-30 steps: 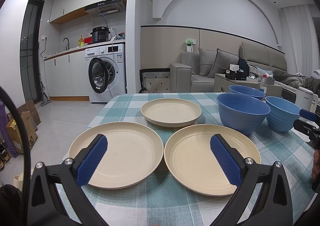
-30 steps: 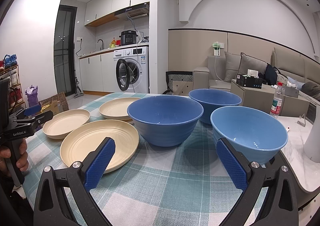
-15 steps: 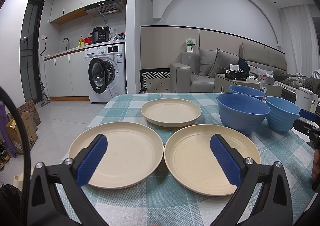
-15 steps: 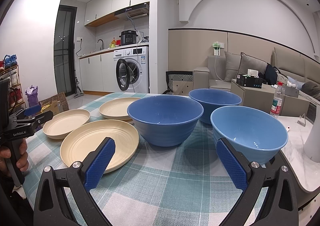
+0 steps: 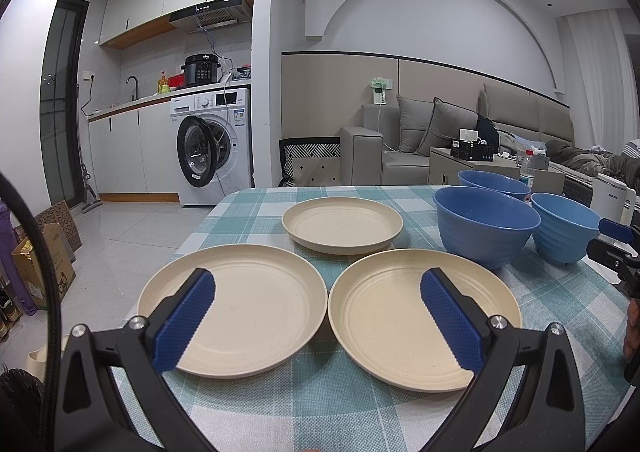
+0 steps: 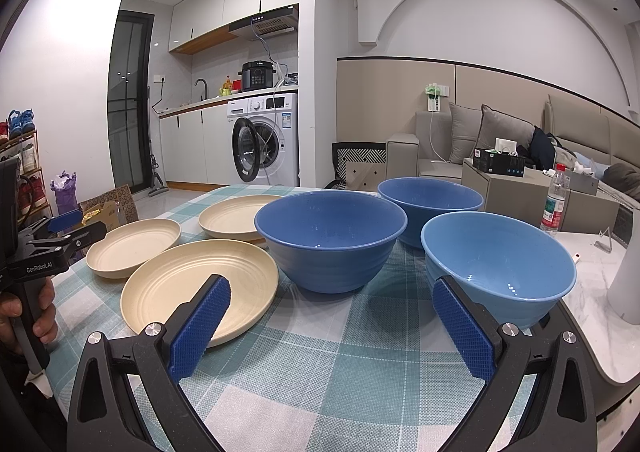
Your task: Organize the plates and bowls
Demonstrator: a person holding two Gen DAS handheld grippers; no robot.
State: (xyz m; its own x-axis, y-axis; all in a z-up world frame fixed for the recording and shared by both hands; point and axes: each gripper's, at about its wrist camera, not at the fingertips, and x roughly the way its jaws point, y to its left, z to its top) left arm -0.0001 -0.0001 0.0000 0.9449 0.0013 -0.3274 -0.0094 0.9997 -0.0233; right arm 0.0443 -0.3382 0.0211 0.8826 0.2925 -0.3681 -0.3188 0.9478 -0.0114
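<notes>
We find no change across the second: nothing on the table (image 5: 320, 404) has moved, shifted or been lifted

I see white walls and ceiling spotlights, a washing machine (image 5: 216, 144) under the kitchen counter, a grey sofa (image 6: 472, 144) by the beige-panelled wall, pale floor tiles (image 5: 128, 248).
</notes>
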